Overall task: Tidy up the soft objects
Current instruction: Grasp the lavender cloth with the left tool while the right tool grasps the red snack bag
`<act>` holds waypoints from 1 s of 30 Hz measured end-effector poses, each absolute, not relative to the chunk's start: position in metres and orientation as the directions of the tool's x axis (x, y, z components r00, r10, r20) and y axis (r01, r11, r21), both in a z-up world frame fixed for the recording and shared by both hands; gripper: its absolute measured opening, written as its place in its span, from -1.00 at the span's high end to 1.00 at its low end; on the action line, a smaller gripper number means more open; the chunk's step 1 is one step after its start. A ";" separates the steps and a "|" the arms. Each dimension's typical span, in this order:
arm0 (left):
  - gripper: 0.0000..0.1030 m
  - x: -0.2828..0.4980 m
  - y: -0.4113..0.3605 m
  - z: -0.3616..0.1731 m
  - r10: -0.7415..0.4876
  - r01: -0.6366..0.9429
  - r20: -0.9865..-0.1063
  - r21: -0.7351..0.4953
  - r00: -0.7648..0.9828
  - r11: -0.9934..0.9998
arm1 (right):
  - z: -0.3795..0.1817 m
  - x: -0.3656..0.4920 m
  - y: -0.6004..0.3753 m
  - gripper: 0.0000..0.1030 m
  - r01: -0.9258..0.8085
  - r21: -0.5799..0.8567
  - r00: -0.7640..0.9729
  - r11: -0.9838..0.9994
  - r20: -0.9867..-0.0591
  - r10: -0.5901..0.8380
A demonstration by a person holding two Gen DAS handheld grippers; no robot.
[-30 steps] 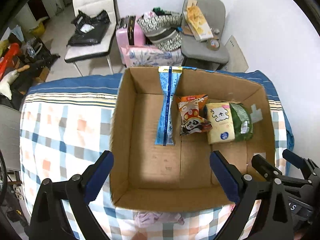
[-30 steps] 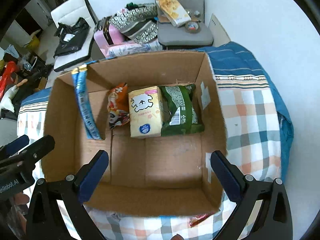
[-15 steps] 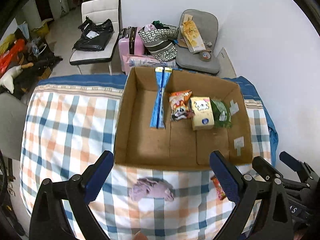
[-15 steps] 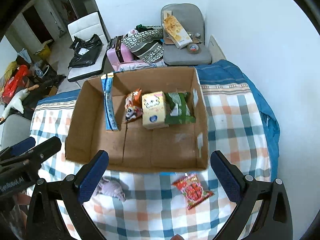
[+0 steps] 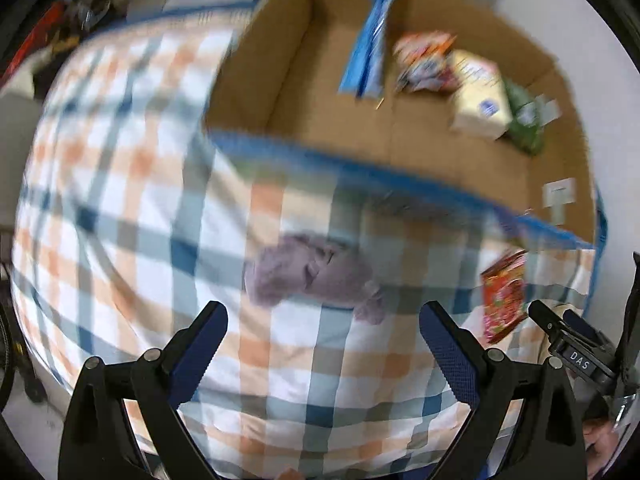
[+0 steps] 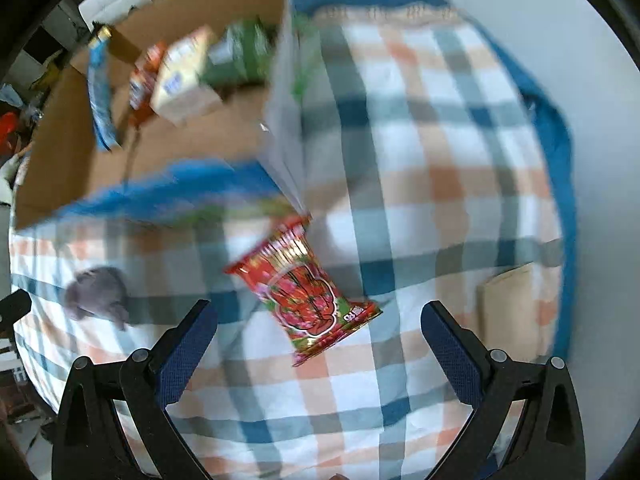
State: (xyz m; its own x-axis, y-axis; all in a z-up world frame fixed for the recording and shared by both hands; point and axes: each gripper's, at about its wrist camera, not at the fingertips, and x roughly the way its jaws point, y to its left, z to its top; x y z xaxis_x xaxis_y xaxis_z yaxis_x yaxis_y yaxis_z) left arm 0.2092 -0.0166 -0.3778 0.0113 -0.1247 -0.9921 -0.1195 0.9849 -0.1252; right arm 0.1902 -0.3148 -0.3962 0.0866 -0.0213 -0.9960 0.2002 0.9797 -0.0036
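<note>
A crumpled purple cloth point(image 5: 316, 276) lies on the checked bedspread point(image 5: 132, 184) just in front of my open, empty left gripper point(image 5: 322, 328). A red snack packet point(image 6: 308, 292) lies between and just beyond the fingers of my open, empty right gripper point(image 6: 318, 324); it also shows in the left wrist view point(image 5: 502, 296). The cloth shows at the left of the right wrist view point(image 6: 98, 292). Behind both stands an open cardboard box point(image 5: 420, 148) holding a blue packet point(image 5: 370, 40), an orange packet point(image 5: 424, 60), a yellow pack point(image 5: 480, 96) and a green packet point(image 5: 524, 120).
The bedspread point(image 6: 420, 140) drops off at its blue edge point(image 6: 560, 152) on the right, by a white wall. A tan flat object point(image 6: 516, 308) lies at the right. The right gripper's fingers point(image 5: 560, 328) show at the left wrist view's right edge. Both views are motion-blurred.
Both grippers have dropped and pulled back from over the box to low over the bedspread: the left close to the purple cloth, the right close to the red packet. Both stay open.
</note>
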 end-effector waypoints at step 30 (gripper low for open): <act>0.07 0.185 0.002 -0.449 -0.279 -0.292 -0.960 -0.266 -0.005 0.919 | -0.459 0.195 -0.316 -0.99 0.139 0.074 0.084 0.988 -0.995 0.063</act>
